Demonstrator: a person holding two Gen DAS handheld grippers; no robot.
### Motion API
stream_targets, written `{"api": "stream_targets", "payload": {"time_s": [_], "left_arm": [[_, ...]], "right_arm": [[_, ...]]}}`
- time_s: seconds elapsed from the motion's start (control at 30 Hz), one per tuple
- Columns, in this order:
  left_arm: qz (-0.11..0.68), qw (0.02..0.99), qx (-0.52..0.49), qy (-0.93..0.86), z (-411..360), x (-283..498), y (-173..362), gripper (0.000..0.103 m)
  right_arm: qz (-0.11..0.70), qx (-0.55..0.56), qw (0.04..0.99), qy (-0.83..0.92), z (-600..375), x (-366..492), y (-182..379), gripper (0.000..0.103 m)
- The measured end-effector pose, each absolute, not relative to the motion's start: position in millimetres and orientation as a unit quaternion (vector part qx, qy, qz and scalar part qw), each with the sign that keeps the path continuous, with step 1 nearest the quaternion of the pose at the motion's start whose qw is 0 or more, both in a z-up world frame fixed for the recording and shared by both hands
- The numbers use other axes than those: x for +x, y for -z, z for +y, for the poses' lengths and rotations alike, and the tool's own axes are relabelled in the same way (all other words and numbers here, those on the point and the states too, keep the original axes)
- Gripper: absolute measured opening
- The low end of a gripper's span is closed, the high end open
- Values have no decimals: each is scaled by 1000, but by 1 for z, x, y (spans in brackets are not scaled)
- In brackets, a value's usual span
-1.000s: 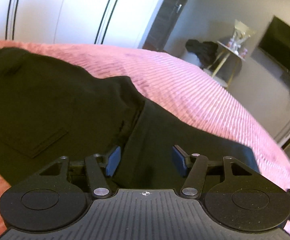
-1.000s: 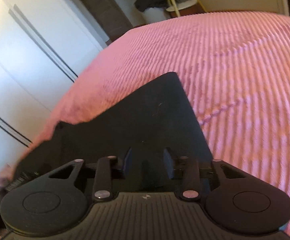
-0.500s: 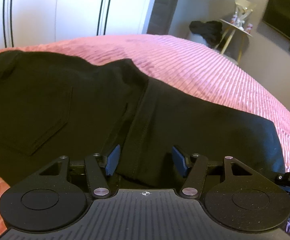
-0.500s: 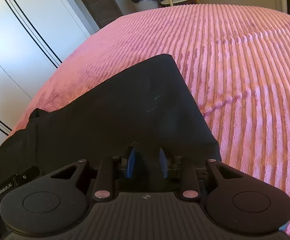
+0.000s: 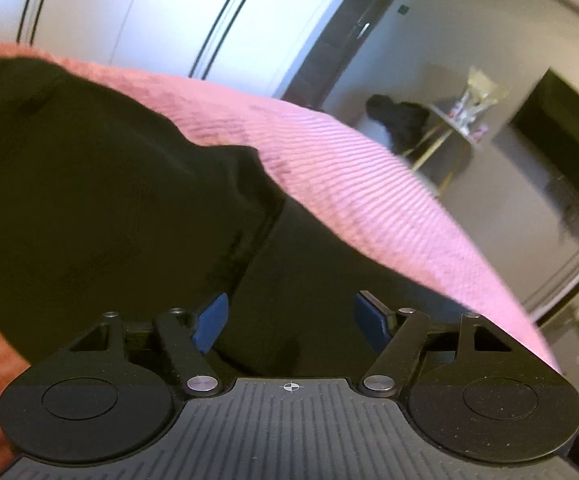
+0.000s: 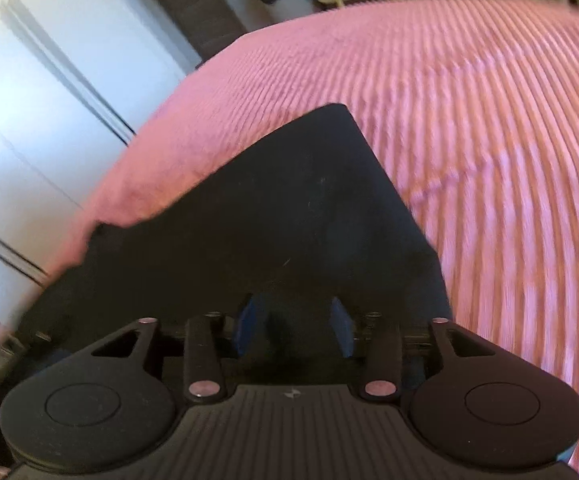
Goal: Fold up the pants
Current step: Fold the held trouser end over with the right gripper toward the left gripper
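Pants (image 5: 101, 208), black, spread over pink ribbed bedcover (image 5: 369, 200) in left wrist view, filling left and lower middle of frame, a fold ridge running down toward the tool. Left gripper (image 5: 291, 322) low over the cloth, jaws opening, blue pads (image 5: 211, 322) set wide apart with dark cloth lying between them, not pinched. Beyond the bed: white wardrobe doors (image 5: 149, 20), dark door (image 5: 341, 36), small side table (image 5: 453, 136) bearing a dark bundle, wall screen (image 5: 565, 136). In right wrist view, pants (image 6: 289, 220) ending in a straight hem corner pointing up-frame on bedcover (image 6: 489, 140), picture blurred. Right gripper (image 6: 295, 326) over the near edge of the cloth, jaws opening, pads apart, cloth between them yet released.
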State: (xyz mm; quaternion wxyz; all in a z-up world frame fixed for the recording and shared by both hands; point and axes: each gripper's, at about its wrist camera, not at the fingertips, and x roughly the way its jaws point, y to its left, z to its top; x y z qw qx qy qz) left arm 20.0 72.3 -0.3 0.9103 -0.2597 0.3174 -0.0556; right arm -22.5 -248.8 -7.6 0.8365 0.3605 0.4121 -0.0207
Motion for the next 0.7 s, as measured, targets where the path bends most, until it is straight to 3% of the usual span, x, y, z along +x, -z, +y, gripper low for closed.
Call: {"api": "stream_targets", "payload": {"time_s": [0.17, 0.43, 0.47, 0.6, 0.7], "left_arm": [[327, 909, -245, 83, 58, 11, -4, 75], [376, 878, -285, 74, 62, 27, 19, 71], [378, 876, -293, 69, 65, 29, 22, 69], [373, 882, -283, 54, 63, 32, 24, 58], [371, 890, -261, 45, 57, 34, 24, 48]], "right_arm": [[422, 455, 784, 20, -263, -40, 16, 57], [402, 490, 772, 49, -263, -30, 34, 55], [395, 491, 775, 56, -263, -30, 36, 53], [391, 504, 766, 80, -271, -31, 45, 19], [393, 516, 756, 86, -275, -34, 49, 13]]}}
